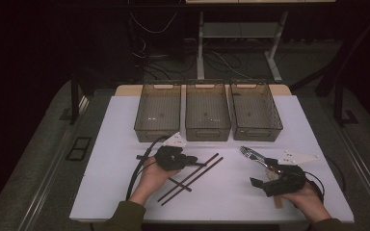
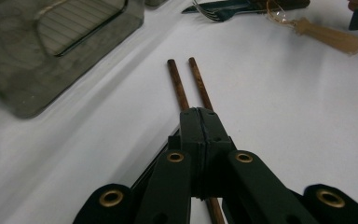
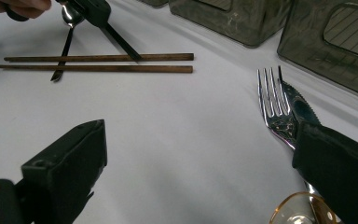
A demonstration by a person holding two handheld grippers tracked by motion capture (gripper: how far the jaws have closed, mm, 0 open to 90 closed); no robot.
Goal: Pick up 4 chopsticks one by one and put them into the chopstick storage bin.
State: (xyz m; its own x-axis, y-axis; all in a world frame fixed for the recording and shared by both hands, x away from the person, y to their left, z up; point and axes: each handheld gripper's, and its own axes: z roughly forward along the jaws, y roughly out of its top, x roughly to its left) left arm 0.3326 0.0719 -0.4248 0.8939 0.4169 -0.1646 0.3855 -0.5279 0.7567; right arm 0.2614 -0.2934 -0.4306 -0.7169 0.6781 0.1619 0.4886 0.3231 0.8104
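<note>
Fingers of the left gripper [image 2: 199,112] pressed together over the chopsticks [image 2: 192,81]; right gripper [image 3: 205,158] fingers gape wide, empty.

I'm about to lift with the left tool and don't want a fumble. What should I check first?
1. Left tool jaws shut: ok.
2. Chopstick truly pinched: cannot tell; the chopsticks run out from under its tip.
3. Just one chopstick taken: cannot tell.
4. Chopsticks free of the spoon: not ok, it lies across them.
5. Bins open-topped: ok.
6. Right tool open, away from the chopsticks: ok.
</note>
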